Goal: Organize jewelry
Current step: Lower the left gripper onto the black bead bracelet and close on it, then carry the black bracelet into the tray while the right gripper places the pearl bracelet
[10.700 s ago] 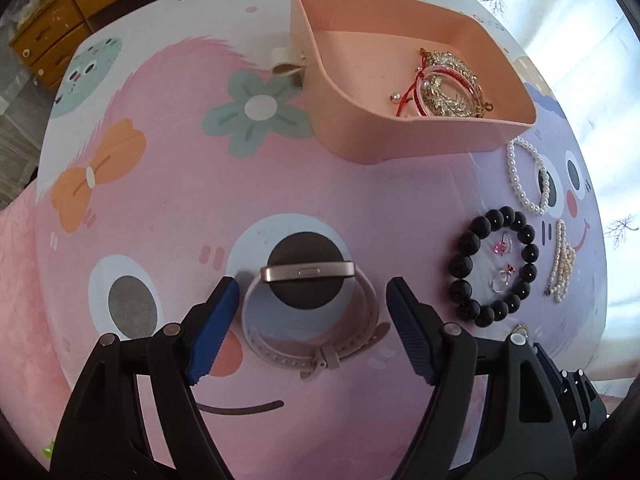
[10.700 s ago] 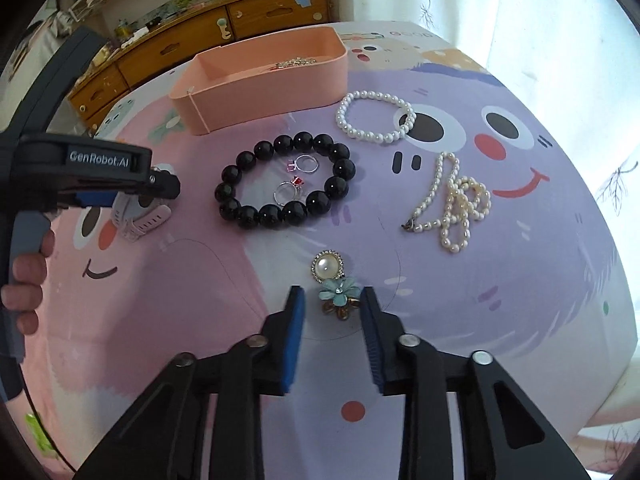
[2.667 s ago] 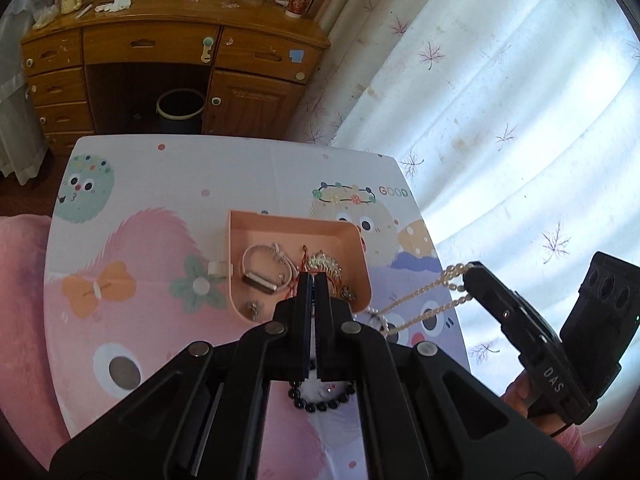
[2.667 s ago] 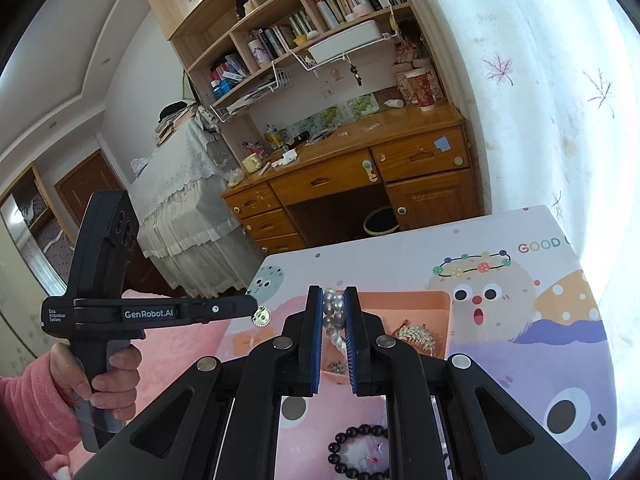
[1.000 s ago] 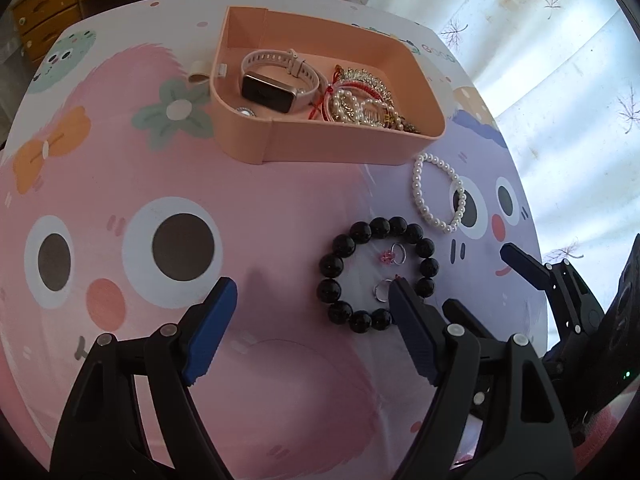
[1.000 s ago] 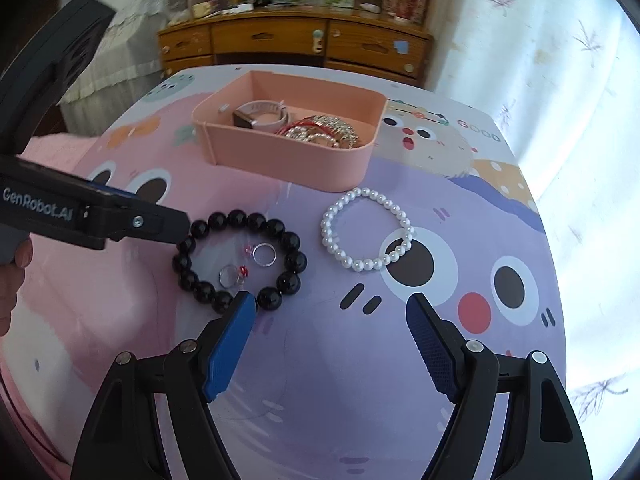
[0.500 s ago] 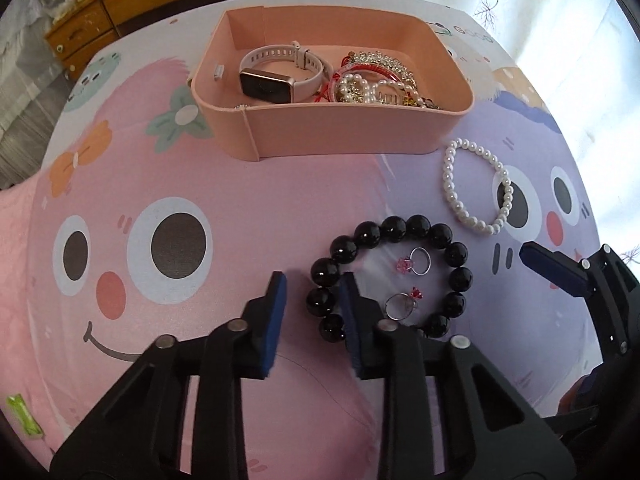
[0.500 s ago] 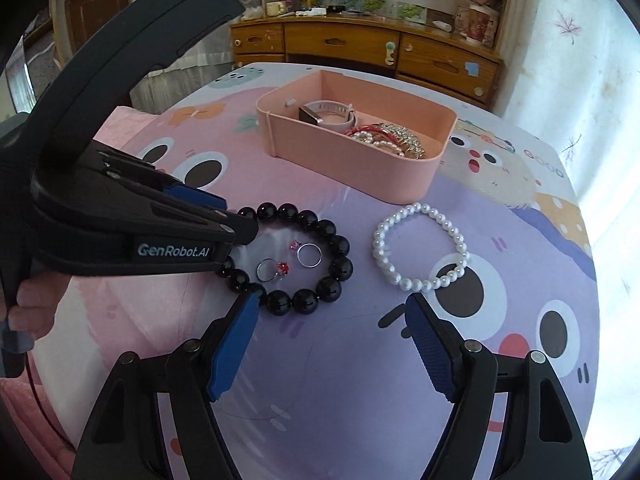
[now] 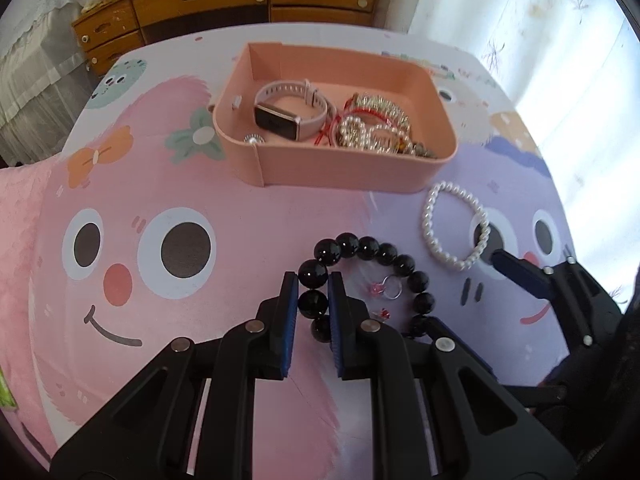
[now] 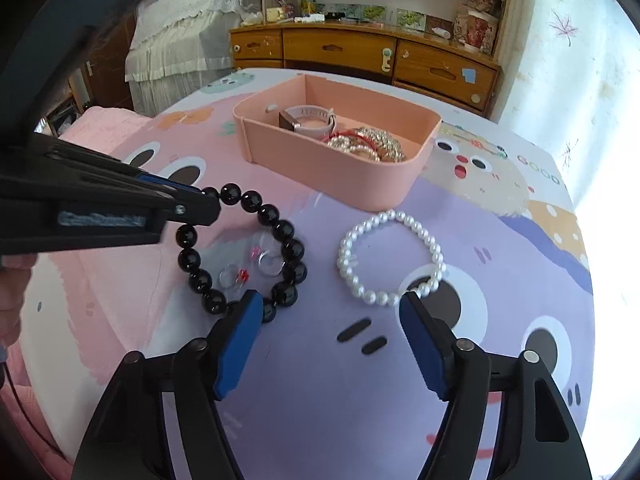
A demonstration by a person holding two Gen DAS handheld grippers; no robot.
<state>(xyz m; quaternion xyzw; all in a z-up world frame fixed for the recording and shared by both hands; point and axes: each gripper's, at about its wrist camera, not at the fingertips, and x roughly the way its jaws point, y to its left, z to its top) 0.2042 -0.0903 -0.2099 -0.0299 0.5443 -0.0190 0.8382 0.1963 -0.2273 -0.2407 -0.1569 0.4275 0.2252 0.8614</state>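
Since a moment ago: left claw [image 9: 313, 305] has closed from a loose straddle onto one bead.
Black bead bracelet [image 9: 362, 249]: flat on the counter [image 9: 240, 216], near the pink tray [image 9: 340, 170]; pinched at its left edge, likely so it lifts as a loop.
Rings [image 9: 391, 288]: two lie loose inside the loop, so lifting should spare them.
Right claw [image 10: 330, 338]: fingers spread wide, hovering just short of the pearl bracelet [image 10: 390, 258].
Tray: already holds a watch [image 9: 290, 110] and a gold tangle.

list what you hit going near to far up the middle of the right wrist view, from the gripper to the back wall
right gripper → white pearl bracelet → pink tray holding the watch and gold jewelry → wooden dresser → shelf clutter against the wall.
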